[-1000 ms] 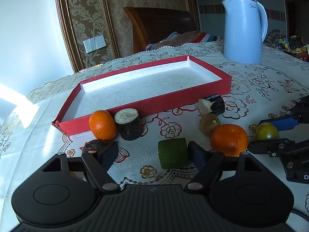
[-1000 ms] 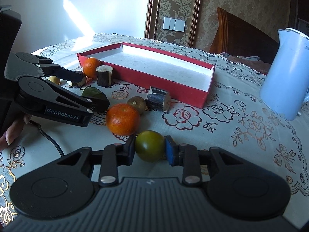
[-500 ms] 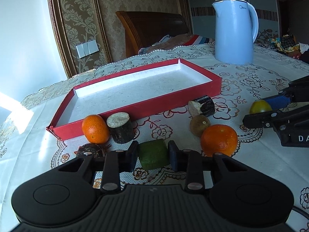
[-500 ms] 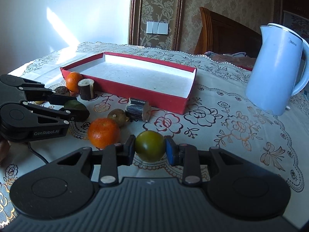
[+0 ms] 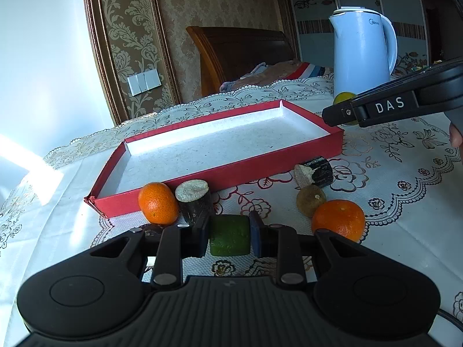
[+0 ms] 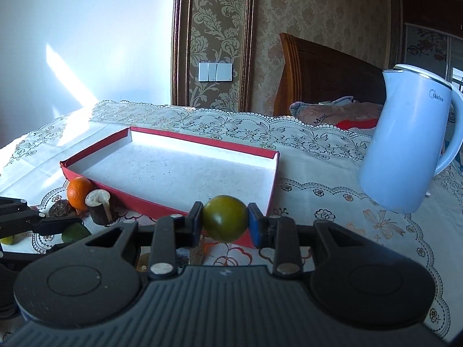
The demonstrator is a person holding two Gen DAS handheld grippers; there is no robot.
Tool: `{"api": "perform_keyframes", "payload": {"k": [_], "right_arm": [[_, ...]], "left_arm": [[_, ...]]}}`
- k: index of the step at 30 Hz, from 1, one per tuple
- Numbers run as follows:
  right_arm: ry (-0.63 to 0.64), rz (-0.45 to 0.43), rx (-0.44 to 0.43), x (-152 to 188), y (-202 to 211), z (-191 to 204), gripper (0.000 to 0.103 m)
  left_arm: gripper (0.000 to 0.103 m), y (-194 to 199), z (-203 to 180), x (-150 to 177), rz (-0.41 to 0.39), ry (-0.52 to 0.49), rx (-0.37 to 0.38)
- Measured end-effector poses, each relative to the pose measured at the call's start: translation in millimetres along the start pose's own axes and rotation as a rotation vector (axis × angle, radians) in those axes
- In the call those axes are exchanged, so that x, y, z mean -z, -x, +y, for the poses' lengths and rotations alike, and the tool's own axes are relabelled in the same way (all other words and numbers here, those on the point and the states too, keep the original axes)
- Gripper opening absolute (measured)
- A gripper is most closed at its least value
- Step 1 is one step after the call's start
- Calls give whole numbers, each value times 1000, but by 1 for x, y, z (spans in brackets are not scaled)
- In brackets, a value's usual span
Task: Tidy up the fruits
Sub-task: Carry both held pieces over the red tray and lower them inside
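Note:
My left gripper is shut on a green cylinder-shaped fruit piece low over the tablecloth. An orange and a dark cut stump piece lie just beyond it, against the red tray. Another orange, a brown kiwi-like fruit and a second dark cut piece lie to the right. My right gripper is shut on a round green fruit, held in the air by the near right corner of the red tray. In the left wrist view that gripper's finger crosses the upper right.
A pale blue kettle stands on the lace tablecloth right of the tray. A wooden chair back and patterned wall are behind the table. A small dark fruit lies left of the stump piece.
The left jaws closed onto the green piece. The right gripper rose with the round green fruit and moved toward the tray's right corner.

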State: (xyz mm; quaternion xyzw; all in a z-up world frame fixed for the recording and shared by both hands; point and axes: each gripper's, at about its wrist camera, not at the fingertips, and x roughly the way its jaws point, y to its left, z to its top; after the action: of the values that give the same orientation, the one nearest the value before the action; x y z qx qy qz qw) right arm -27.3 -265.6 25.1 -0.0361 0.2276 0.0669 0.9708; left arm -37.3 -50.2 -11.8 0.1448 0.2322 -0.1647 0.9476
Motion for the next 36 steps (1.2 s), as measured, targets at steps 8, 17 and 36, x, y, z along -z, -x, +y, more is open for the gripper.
{"api": "perform_keyframes", "payload": {"k": [8, 17, 36], "right_arm": [[-36, 23, 16, -24, -48, 3, 30], [-125, 108, 16, -33, -99, -4, 30], [-110, 190, 38, -37, -158, 8, 30]], "left_arm": [[28, -3, 14, -27, -35, 30, -41], [28, -52, 51, -71, -9, 182, -129], [28, -141, 78, -91, 137, 328, -155]]}}
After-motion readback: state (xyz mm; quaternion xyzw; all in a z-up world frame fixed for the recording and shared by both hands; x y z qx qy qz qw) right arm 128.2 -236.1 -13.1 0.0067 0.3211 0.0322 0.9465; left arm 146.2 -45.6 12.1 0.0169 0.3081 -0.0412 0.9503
